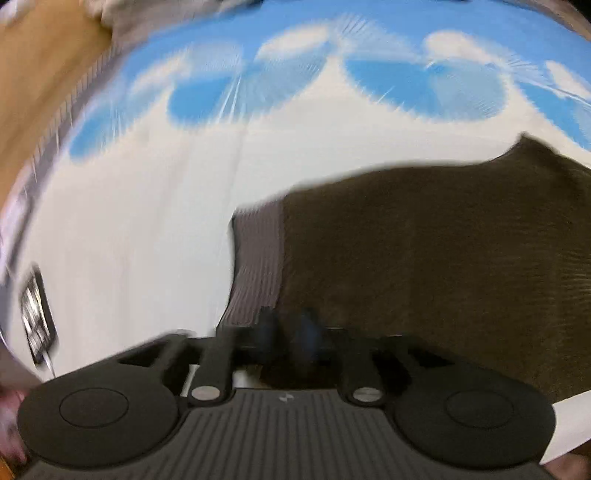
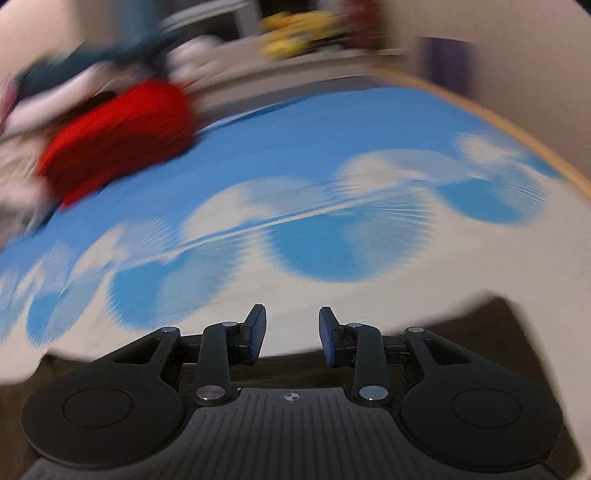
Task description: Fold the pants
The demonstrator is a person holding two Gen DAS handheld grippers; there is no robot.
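The dark brown pants (image 1: 424, 258) lie on the white and blue cloud-print sheet (image 1: 147, 221), with a grey ribbed band (image 1: 258, 258) at their left end. My left gripper (image 1: 290, 332) sits over the pants' near edge with its blue pads close together; motion blur hides whether cloth is between them. In the right wrist view my right gripper (image 2: 291, 332) is open and empty above the sheet (image 2: 295, 206), and the pants' brown edge (image 2: 295, 369) lies just under its fingers.
A red garment (image 2: 118, 136) and a pile of other clothes (image 2: 74, 74) lie at the sheet's far left. A wooden floor (image 1: 40, 74) runs beside the sheet. A dark phone-like object (image 1: 37, 317) lies at the left. Shelves with yellow items (image 2: 295, 33) stand behind.
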